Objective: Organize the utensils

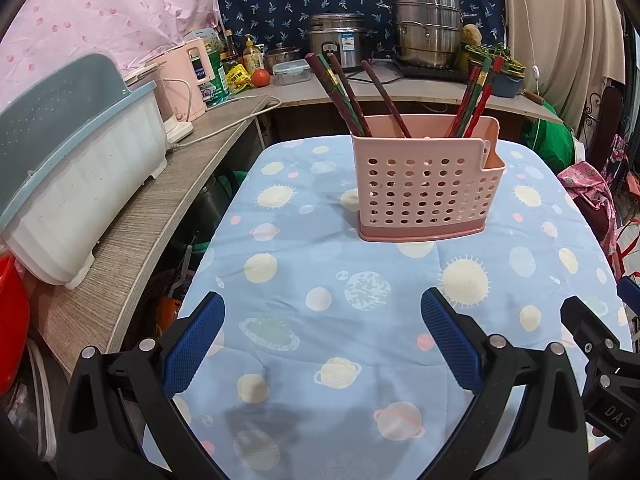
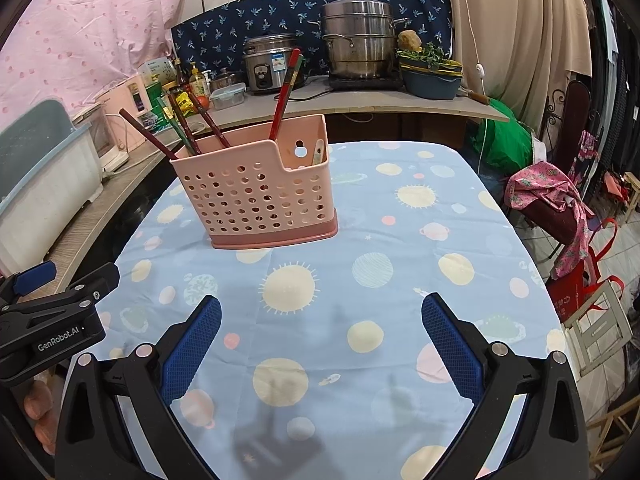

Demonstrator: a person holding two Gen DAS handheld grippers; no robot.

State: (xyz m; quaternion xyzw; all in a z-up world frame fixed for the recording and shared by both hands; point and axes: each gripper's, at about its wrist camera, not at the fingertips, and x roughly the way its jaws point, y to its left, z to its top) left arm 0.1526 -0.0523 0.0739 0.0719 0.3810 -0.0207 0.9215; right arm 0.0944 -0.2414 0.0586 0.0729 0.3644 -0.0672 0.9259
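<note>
Chopsticks (image 1: 352, 96): several, leaning in pink holder (image 1: 426, 188), standing on tabletop (image 1: 304, 264) with planet-print cloth. Left tool (image 1: 322, 338): fingers apart, empty, near edge. Right tool (image 2: 321, 340): fingers apart, empty, alongside.

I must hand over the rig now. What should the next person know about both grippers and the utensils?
Left gripper: open, empty, above the tablecloth.
Right gripper: open, empty, beside it.
Pink holder stands upright mid-table; the chopsticks are already in it, leaning left and right.
No loose utensils show on the cloth.
Left to do: probably nothing; check outside the views.
</note>
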